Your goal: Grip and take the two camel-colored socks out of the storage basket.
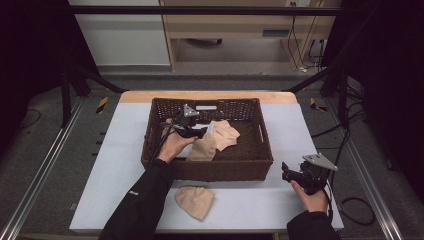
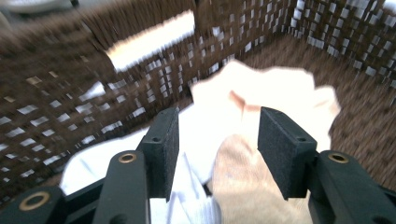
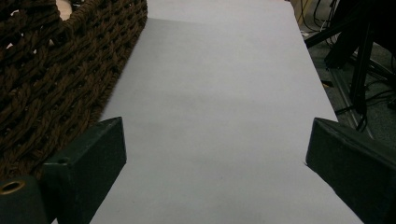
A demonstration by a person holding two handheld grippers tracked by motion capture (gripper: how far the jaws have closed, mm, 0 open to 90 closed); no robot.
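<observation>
A brown wicker basket (image 1: 220,169) stands mid-table. Inside it lie beige cloths: a paler one (image 1: 226,134) and a darker one (image 1: 202,149) draped toward the front wall. My left gripper (image 1: 202,131) is down inside the basket at the cloths' left edge. In the left gripper view it (image 2: 219,135) stands open, its pads (image 2: 163,149) apart over the pale cloth (image 2: 271,93) and a peach cloth (image 2: 243,186). Another beige cloth (image 1: 195,200) lies on the table in front of the basket. My right gripper (image 1: 286,171) is held wide open and empty at the basket's front right corner.
The basket wall (image 3: 56,70) runs along the left of the right gripper view, with bare grey table top (image 3: 219,93) ahead. The table (image 1: 292,130) ends at the right over dark floor with cables. A wooden desk (image 1: 240,25) stands beyond the far edge.
</observation>
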